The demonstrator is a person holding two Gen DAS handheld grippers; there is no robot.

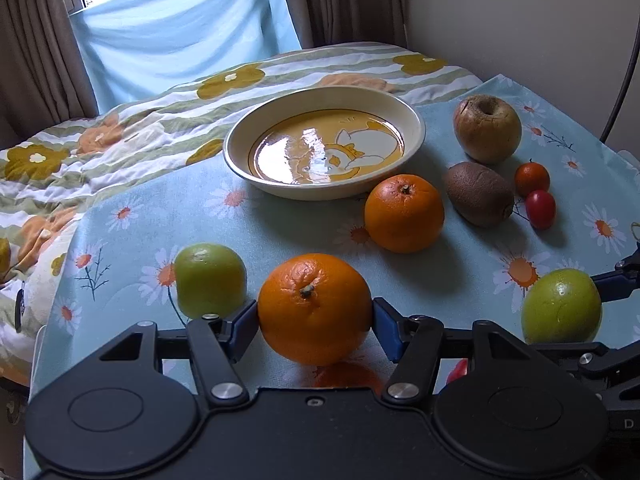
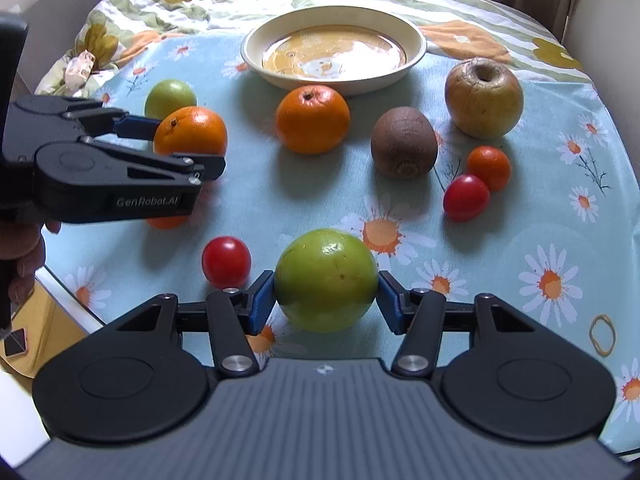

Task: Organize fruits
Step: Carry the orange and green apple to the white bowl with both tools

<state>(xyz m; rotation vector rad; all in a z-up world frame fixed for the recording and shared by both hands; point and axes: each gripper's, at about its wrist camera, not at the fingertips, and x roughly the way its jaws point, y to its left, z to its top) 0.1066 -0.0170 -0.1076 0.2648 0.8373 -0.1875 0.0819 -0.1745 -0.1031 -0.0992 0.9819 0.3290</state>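
Note:
My left gripper is shut on an orange, held just above the cloth; it also shows in the right wrist view. My right gripper is shut on a green apple, seen from the left wrist view too. A cream plate with a yellow picture stands empty at the far middle. On the table lie a second orange, a kiwi, a wrinkled apple, another green apple and small tomatoes.
A red tomato lies just left of my right gripper. A rubber band lies at the right front. The daisy tablecloth covers the table; a flowered quilt lies beyond and to the left. Curtains hang behind.

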